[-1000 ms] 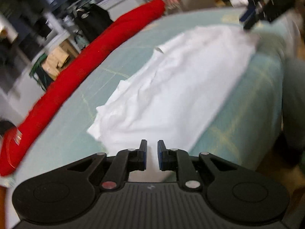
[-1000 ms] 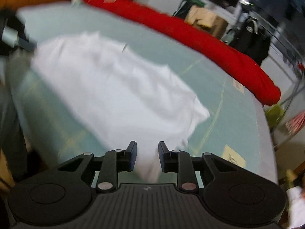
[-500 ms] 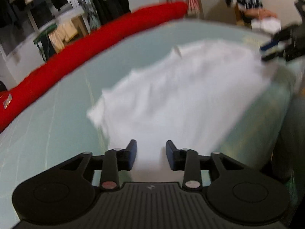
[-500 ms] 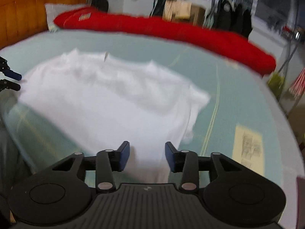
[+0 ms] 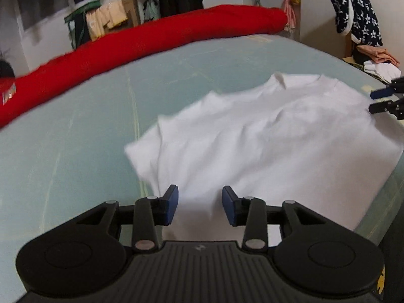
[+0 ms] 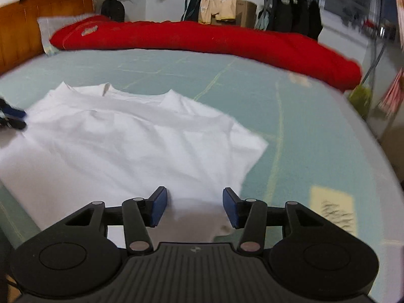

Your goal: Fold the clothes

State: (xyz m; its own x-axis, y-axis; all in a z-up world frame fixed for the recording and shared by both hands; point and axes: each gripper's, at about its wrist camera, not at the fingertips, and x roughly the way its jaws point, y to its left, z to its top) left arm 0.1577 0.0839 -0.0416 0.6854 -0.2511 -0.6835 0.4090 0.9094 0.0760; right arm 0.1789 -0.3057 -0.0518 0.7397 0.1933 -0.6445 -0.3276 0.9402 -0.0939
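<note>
White shirt (image 5: 265, 146) lies spread on the bed (image 5: 75, 139), collar at the far side. Both grippers have just been opening: left gripper (image 5: 200, 205) and right gripper (image 6: 194, 207) released, fingers apart over the near hem, one at each bottom corner.

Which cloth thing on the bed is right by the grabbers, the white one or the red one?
The white shirt. It lies spread just ahead of both open grippers; the red quilt is rolled along the far edge.

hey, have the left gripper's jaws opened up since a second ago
Yes. The left gripper jaws have just been opening: the gap between the blue pads is clearly wider, nothing pinched, above the white t-shirt.
</note>
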